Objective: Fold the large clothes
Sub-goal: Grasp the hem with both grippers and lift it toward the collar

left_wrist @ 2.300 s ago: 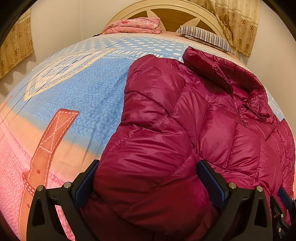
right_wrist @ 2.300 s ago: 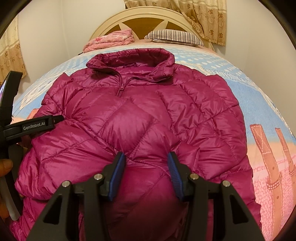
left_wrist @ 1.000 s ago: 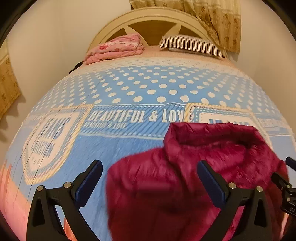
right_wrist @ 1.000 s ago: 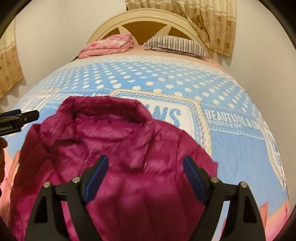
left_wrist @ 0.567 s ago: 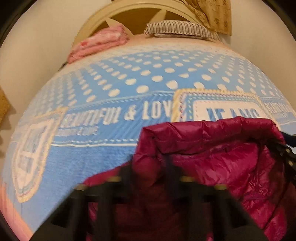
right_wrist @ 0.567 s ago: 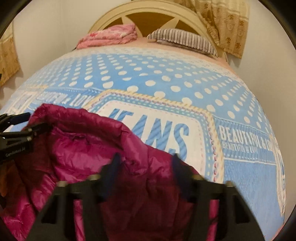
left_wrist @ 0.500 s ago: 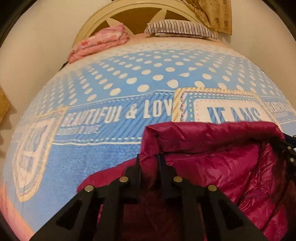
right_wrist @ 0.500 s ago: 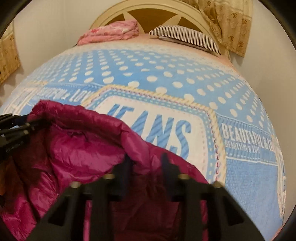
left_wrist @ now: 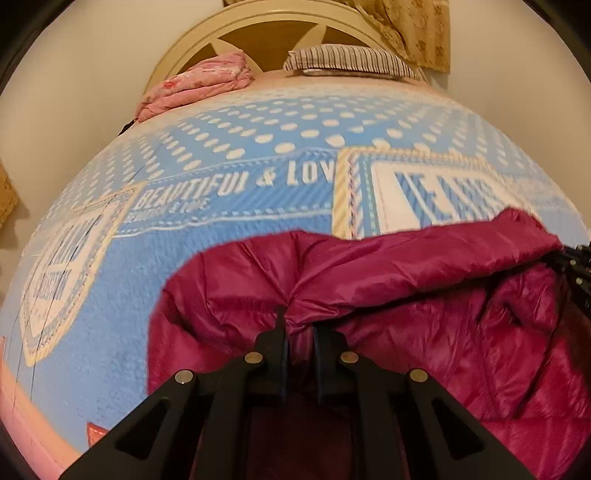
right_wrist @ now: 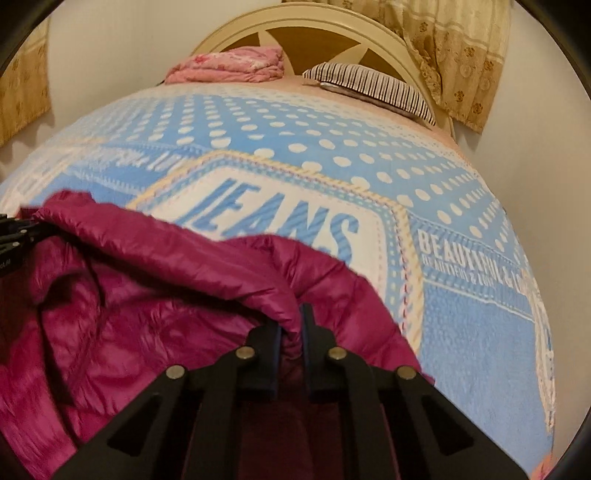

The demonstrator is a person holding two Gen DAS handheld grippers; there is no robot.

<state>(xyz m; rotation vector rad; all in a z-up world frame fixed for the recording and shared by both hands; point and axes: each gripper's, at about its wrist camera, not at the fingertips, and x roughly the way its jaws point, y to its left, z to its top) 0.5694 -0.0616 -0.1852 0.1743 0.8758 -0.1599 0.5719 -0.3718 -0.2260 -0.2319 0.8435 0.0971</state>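
Note:
A magenta puffer jacket (left_wrist: 424, 332) lies on the blue bedspread (left_wrist: 110, 295), its collar edge raised into a ridge. My left gripper (left_wrist: 297, 326) has its jaws closing on a pinched fold of that edge, and the pads press the fabric. In the right wrist view the same jacket (right_wrist: 147, 314) bunches to the left, and my right gripper (right_wrist: 293, 325) has its jaws closing tight on a fold of the collar edge further right. Each gripper shows at the edge of the other's view: the right gripper (left_wrist: 576, 266) and the left gripper (right_wrist: 14, 232).
The blue dotted bedspread (right_wrist: 461, 332) with "JEANS" lettering stretches ahead to a cream headboard (left_wrist: 266, 22). A folded pink blanket (left_wrist: 195, 86) and a striped pillow (left_wrist: 347, 61) lie at the head. Walls flank the bed, with a curtain (right_wrist: 454, 55) at the right.
Both grippers went from wide open over the jacket to closed on its collar edge. Both sank lower and the collar edge now stands up in a ridge between them.

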